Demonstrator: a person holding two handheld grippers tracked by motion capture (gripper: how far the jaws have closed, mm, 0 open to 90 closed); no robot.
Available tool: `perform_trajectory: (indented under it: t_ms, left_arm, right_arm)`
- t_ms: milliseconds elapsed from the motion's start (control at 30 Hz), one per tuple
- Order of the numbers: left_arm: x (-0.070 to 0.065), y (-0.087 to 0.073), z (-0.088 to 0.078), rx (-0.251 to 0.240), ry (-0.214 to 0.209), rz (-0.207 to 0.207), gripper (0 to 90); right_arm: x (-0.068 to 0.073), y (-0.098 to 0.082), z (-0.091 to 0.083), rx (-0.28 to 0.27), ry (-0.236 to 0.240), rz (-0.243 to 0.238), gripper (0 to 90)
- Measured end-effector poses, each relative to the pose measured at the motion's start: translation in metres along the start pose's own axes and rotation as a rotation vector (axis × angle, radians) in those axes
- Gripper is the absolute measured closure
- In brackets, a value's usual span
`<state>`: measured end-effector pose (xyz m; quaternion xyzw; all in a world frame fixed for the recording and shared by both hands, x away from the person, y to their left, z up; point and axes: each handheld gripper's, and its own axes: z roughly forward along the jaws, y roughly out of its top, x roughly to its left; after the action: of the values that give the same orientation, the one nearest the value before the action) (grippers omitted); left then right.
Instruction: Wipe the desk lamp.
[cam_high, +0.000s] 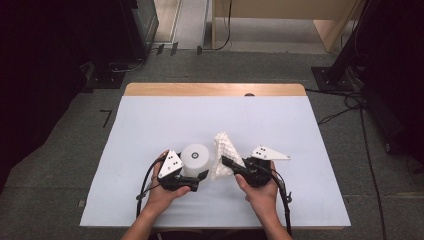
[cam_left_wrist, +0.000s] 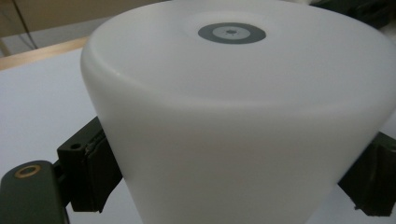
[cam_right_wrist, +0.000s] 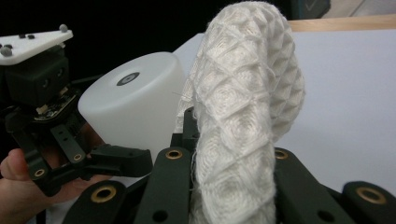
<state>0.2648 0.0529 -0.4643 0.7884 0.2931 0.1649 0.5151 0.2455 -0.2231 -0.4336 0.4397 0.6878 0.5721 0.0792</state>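
White cylinder (cam_left_wrist: 243, 121) clamped by left tool (cam_high: 192, 181); right tool (cam_high: 226, 162) pinches netted, probably knitted, sleeve (cam_right_wrist: 243, 116).

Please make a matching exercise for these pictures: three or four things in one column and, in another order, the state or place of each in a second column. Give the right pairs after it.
Things:
1. white cylinder
2. white quilted cloth
3. left gripper
4. wooden table edge

States or places:
A. pinched and standing up in the shut right gripper
B. bare strip along the far side of the white table cover
C. upright, with a grey ring on its top
D. jaws pressed on both sides of the cylinder

Pairs: 1-C, 2-A, 3-D, 4-B
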Motion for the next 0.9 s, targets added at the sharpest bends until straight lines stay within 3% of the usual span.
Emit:
perform_trajectory:
  t_ms: [133, 300, 533, 667, 733, 900]
  left_arm:
    - [0.005, -0.006, 0.002, 0.025, 0.014, -0.003, 8.4]
    - [-0.002, -0.010, 0.000, 0.029, 0.053, 0.017, 8.0]
    - [-0.019, -0.013, -0.002, 0.006, 0.201, -0.023, 4.7]
    - [-0.029, -0.011, 0.004, 0.016, 0.287, -0.073, 2.2]
    - [-0.033, -0.011, 0.006, 0.016, 0.327, -0.067, 2.5]
    - [-0.036, -0.011, 0.010, 0.031, 0.340, -0.079, 7.1]
  right_arm:
    - [-0.011, -0.003, 0.000, 0.015, -0.028, 0.023, 79.1]
    - [-0.016, -0.006, 0.002, 0.024, -0.036, 0.036, 79.1]
    - [-0.017, -0.007, 0.002, 0.023, -0.041, 0.034, 79.1]
    - [-0.017, -0.007, 0.002, 0.023, -0.043, 0.031, 79.1]
    - [-0.017, -0.008, 0.003, 0.025, -0.044, 0.029, 79.1]
    - [-0.016, -0.009, 0.005, 0.034, -0.046, 0.025, 79.0]
